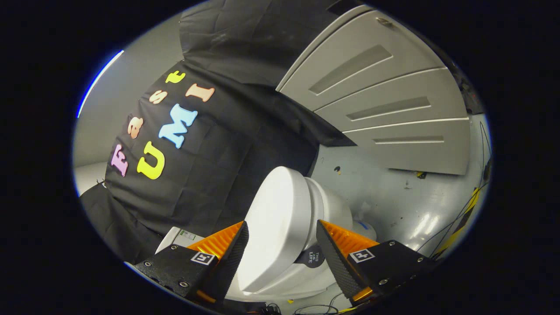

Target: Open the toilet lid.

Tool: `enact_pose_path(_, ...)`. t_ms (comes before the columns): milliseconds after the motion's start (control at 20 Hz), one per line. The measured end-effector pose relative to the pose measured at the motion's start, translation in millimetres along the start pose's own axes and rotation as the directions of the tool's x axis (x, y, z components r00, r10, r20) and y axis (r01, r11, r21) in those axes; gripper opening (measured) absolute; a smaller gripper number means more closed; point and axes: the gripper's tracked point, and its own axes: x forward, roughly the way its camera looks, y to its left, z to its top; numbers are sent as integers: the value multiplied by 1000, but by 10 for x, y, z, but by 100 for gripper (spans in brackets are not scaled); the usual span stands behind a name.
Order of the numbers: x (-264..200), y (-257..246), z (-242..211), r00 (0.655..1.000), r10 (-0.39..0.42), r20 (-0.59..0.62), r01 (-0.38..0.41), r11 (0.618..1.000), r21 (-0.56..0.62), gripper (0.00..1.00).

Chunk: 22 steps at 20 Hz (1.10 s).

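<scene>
In my gripper view, my gripper [282, 245] stands with its jaws wide apart and holding nothing; the two fingers rise from the lower part of the frame, one lower left of centre, one lower right. Between them and just beyond lies the toilet lid [275, 227], a smooth white oval in the lower centre, seemingly down on the toilet bowl [334, 208], whose white body shows to the lid's right. I hold the jaws this wide, I judge, so the lid's edge can pass between the fingers. Whether either finger touches the lid I cannot tell; neither appears to press on it. The whole scene sits tilted because I am rolled over. A grey panelled door [385, 96] fills the upper right, and the glossy grey floor [407, 205] spreads at the right, cables trailing along its far edge
</scene>
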Motion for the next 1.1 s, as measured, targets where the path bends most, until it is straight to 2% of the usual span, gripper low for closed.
enact_pose_path(450,138,-342,-543,987,-98,-126,106,993,54,95)
enact_pose_path(550,155,-371,-628,984,-101,-148,113,991,71,91)
enact_pose_path(600,168,-400,-666,981,-108,-161,121,989,79,84)
enact_pose_path(850,202,-386,-716,982,-84,-171,107,986,130,66)
enact_pose_path(950,239,-376,-723,983,-75,-169,101,984,147,53)
enact_pose_path(1100,281,-346,-749,980,-67,-185,96,984,150,45)
